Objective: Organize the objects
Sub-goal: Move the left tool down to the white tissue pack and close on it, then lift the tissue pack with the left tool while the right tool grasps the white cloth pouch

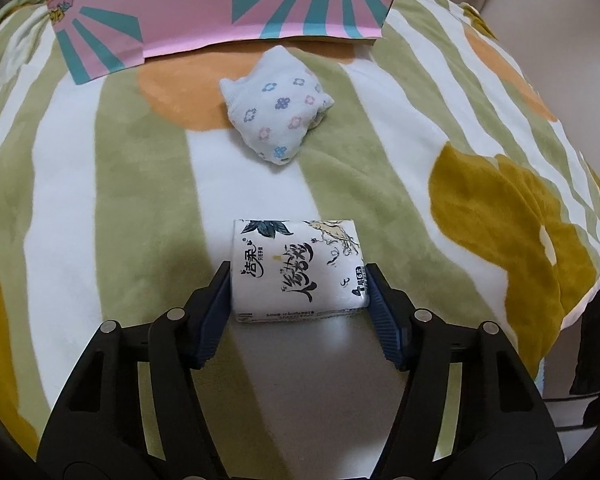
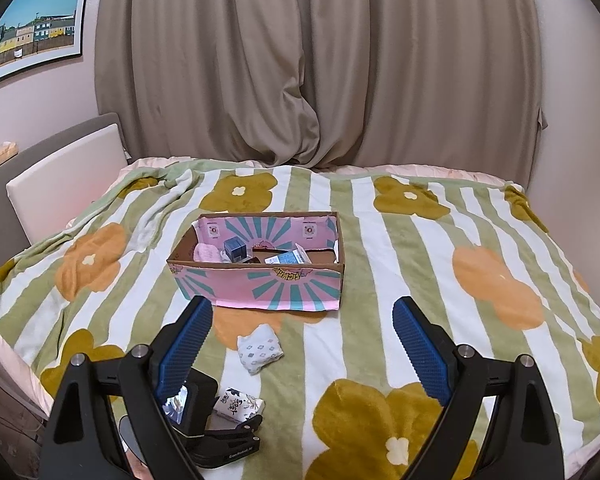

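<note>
Bed: bed point(image 2: 480, 216) under a striped, flowered blanket point(image 1: 100, 200) is carrying everything; the box is serving as the landmark below.
Curtain: beige curtain point(image 2: 300, 60) is hanging behind the bed, well beyond the box.
Picture: framed picture point(image 2: 32, 28) of coloured houses is hanging on the wall, far left of the box in the right wrist view.
Box: pink cardboard box point(image 2: 260, 280) with teal rays is sitting open-topped at the middle of the bed, with several small items lying inside it.
Right tool: right tool point(image 2: 302, 344) is hovering on the near side of the box, its blue pads standing wide apart with nothing between them.
Left tool: left tool point(image 1: 300, 300) is pointing steeply down at the blanket, well on the near side of the box; its blue pads are pressing on both sides of the tissue pack, so it is gripping the pack.
Sock bundle: white sock bundle point(image 1: 276, 116) with small flower prints is lying on the blanket just in front of the box, between the box and the tissue pack.
Tissue pack: white tissue pack point(image 1: 298, 272) with dark lettering is lying flat on the blanket, nearer than the sock bundle and apart from the box.
</note>
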Available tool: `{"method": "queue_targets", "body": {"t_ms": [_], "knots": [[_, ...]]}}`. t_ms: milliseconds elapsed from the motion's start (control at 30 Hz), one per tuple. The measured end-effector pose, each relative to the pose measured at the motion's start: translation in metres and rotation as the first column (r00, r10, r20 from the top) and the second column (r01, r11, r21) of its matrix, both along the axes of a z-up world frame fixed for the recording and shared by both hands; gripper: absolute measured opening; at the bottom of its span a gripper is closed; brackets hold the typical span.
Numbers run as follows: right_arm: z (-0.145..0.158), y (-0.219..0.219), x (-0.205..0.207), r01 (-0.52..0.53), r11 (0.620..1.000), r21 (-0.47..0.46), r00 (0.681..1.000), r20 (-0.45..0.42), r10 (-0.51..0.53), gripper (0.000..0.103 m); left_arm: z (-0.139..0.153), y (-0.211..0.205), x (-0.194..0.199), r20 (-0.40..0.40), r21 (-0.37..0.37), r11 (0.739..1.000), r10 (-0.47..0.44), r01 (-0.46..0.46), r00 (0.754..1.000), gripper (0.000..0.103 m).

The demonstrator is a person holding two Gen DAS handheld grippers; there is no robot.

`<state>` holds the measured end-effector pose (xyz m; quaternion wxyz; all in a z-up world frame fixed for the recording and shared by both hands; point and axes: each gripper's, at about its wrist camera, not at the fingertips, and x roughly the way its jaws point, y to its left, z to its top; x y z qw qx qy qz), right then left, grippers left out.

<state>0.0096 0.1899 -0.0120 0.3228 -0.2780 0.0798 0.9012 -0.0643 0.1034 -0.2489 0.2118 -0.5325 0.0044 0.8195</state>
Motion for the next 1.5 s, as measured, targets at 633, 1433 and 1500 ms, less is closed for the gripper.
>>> {"method": "queue_targets", "body": {"t_ms": [633, 1433, 1500], "knots": [[-0.002, -0.006, -0.006, -0.005, 1.000, -0.003, 1.000, 0.001, 0.005, 0.090, 0.054, -0.018, 0.012, -0.104, 0.057, 0.998, 0.006, 0.000, 0.995, 0.059], [-0.032, 0.017, -0.041, -0.009, 0.998, -0.056, 0.999, 0.049, 0.012, 0.090, 0.164, -0.056, 0.043, -0.301, 0.123, 0.992, 0.050, -0.014, 0.952, 0.059], [-0.040, 0.023, -0.048, -0.005, 0.998, -0.063, 0.998, 0.061, 0.009, 0.090, 0.166, -0.058, 0.043, -0.304, 0.124, 0.992, 0.055, -0.018, 0.951, 0.059]]}}
